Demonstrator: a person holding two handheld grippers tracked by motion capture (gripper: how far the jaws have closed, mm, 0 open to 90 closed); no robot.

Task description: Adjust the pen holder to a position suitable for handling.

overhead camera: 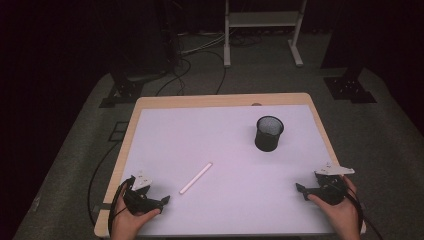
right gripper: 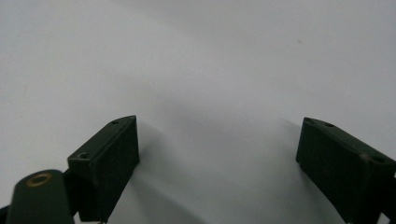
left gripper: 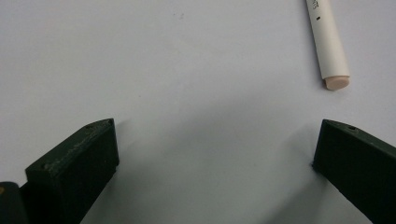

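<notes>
A wooden table point(overhead camera: 220, 101) carries a white mat point(overhead camera: 225, 175) that covers nearly all of its top, leaving bare wood along the far and side edges. On the mat a white marker point(overhead camera: 196, 178) lies flat and slanted, just ahead of the left gripper point(overhead camera: 162, 201). A black mesh cup point(overhead camera: 269, 133) stands upright well ahead of the right gripper point(overhead camera: 301, 190)

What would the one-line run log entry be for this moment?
left gripper: open, empty, near white marker | right gripper: open, empty | black mesh cup: upright, far right | table: marker lying flat
</notes>
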